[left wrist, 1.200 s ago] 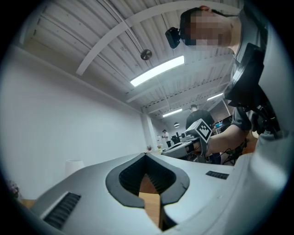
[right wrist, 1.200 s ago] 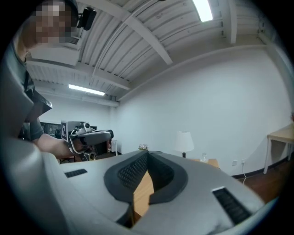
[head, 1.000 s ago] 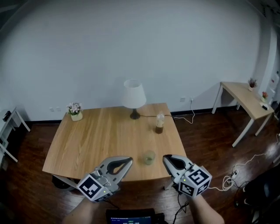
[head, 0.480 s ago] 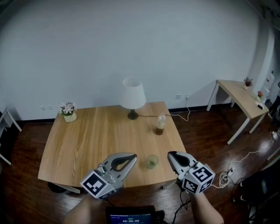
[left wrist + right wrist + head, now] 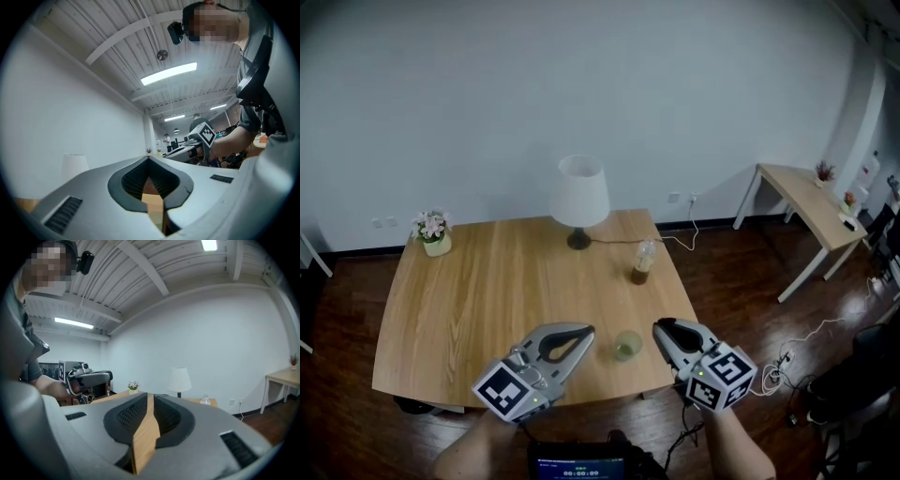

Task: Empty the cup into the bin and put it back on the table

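the left tool (image 5: 584,332) has its tips pressed together, with only a small diamond of a gap behind them, and it holds nothing. the right tool (image 5: 660,328) stands a narrow crack apart: a thin slit runs up to its tips with wood showing through. its jaws have just been opening, and nothing is between them. neither tool touches the cup (image 5: 627,345). the cup is small, pale green and upright. it stands near the 6 o'clock edge of the table (image 5: 478,281), between the two tools, the left one at its 9 o'clock and the right at its 3 o'clock.

a second ago both tools hung back over the table's near edge, with the cup a little ahead of their tips. now the tips reach alongside it. the cup has kept its spot on the table. the table and the room sit a little differently in the head view.

the table is light wood. a white-shaded lamp (image 5: 580,192) stands at its 12 o'clock edge, and a small pot of flowers (image 5: 433,234) at the 10 o'clock corner. a clear bottle (image 5: 642,262) with dark liquid low in it stands towards 2 o'clock. the floor (image 5: 731,291) is dark wood, and white cables (image 5: 776,373) trail over it at 4 o'clock. a narrow side table (image 5: 806,192) stands against the plain white wall at 2 o'clock, with small plants on it.
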Action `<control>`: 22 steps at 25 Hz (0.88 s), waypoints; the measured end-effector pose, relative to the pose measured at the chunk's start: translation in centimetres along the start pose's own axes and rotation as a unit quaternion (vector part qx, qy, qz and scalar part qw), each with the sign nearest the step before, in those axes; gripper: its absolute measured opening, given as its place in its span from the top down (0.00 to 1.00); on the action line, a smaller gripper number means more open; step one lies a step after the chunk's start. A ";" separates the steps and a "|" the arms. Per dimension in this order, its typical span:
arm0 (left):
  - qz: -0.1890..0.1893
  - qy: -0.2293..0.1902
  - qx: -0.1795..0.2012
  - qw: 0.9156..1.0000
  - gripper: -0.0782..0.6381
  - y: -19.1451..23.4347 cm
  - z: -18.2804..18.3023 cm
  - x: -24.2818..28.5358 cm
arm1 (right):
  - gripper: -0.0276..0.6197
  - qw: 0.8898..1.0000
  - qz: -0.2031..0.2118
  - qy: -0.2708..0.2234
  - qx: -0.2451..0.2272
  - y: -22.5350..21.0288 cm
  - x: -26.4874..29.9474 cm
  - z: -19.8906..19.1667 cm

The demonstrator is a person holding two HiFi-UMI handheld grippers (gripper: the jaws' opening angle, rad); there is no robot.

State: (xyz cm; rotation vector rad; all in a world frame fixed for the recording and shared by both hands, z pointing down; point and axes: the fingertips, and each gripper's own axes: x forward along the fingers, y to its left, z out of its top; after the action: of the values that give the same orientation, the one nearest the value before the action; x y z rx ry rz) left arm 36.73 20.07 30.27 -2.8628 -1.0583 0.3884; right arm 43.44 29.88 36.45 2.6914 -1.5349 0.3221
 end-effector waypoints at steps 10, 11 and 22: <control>0.025 0.027 -0.020 0.999 0.90 1.5 -2.5 1.9 | 0.77 0.999 0.037 0.034 0.007 -1.9 2.7 -2.2; 0.028 0.027 -0.021 0.999 0.90 1.5 -2.8 2.0 | 0.74 0.998 0.040 0.039 0.007 -2.1 2.9 -2.6; 0.051 0.074 -0.063 0.994 0.90 2.2 -7.3 2.6 | 0.52 0.994 0.049 0.093 0.013 -4.6 4.8 -7.6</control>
State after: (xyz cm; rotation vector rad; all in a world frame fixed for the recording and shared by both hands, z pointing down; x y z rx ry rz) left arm 41.91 20.32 36.44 -3.0096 -0.9458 0.1138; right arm 48.49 29.10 45.19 2.5252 -1.6210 0.5807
